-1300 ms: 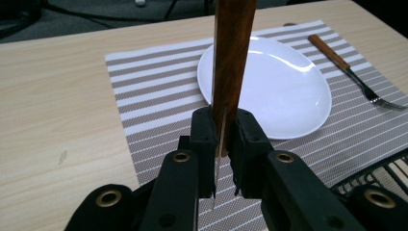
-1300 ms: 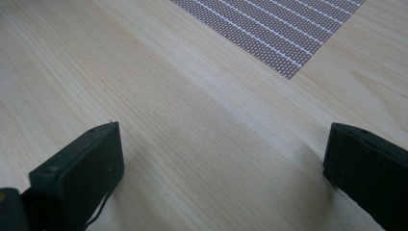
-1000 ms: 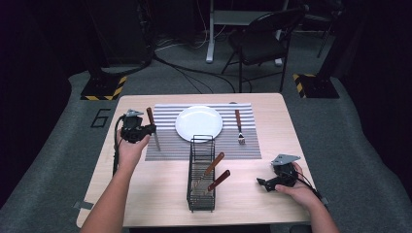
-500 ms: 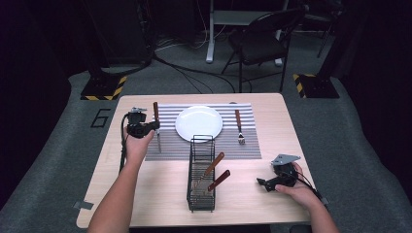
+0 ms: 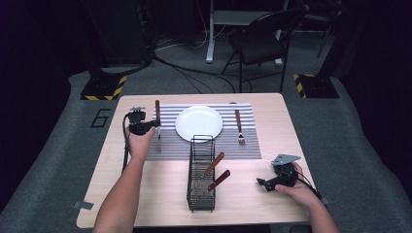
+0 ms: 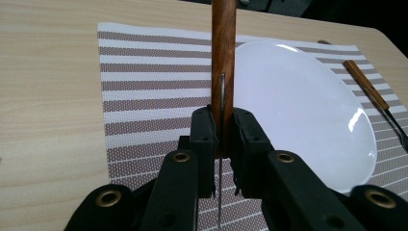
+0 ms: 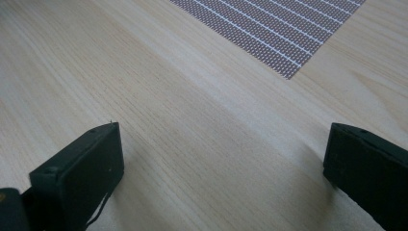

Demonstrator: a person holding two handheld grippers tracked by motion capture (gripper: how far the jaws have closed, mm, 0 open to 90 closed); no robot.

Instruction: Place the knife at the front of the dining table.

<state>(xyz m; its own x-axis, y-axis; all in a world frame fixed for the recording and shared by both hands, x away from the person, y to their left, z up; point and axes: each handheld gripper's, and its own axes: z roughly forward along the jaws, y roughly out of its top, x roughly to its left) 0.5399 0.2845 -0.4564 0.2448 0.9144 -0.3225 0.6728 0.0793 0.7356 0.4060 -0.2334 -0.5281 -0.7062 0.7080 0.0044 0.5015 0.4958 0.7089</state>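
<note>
My left gripper (image 5: 153, 125) is shut on a knife (image 5: 157, 112) with a wooden handle, held over the left strip of the striped placemat (image 5: 243, 145). In the left gripper view the pads clamp the knife (image 6: 223, 48) where handle meets blade, the handle pointing away beside the white plate (image 6: 298, 110). The plate (image 5: 199, 123) lies in the middle of the mat. A fork (image 5: 238, 125) with a wooden handle lies on the mat to the plate's right. My right gripper (image 5: 261, 183) rests open on the table at the near right, its jaws wide over bare wood (image 7: 221, 159).
A black wire caddy (image 5: 201, 172) stands in front of the mat with two wooden-handled utensils (image 5: 214, 164) leaning in it. The table's right edge is close to my right hand. A folding chair (image 5: 262, 43) stands beyond the table.
My left hand has carried the knife to the right and lower, from off the mat's left edge to over its left strip. The right gripper has stayed put.
</note>
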